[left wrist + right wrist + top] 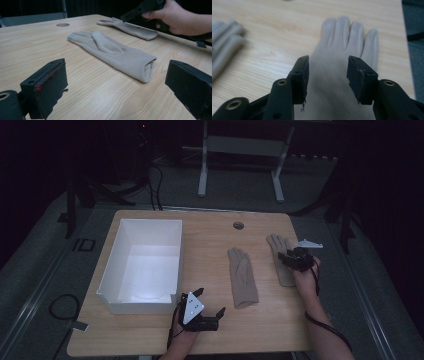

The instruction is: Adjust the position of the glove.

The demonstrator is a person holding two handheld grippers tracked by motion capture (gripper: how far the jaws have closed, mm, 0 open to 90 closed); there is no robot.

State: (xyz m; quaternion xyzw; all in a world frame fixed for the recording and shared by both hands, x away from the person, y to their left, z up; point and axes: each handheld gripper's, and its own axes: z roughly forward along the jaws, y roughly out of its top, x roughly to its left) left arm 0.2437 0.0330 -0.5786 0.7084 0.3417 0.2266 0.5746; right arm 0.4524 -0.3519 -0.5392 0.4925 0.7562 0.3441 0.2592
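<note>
Our right gripper (pixel 328 75): jaws apart over far glove (pixel 344 57) at tabletop (pixel 210 240) right edge | our left gripper (pixel 207 306): jaws wide apart, near glove (pixel 112 53) beyond | white bin (pixel 145 265) left

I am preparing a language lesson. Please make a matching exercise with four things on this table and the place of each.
Things:
1. white box
2. middle glove
3. right gripper
4. left gripper

Places:
A. near the front edge, jaws wide apart
B. over the glove at the right
C. left part of the table
D. flat between the box and the other glove

Pairs: 1-C, 2-D, 3-B, 4-A
</note>
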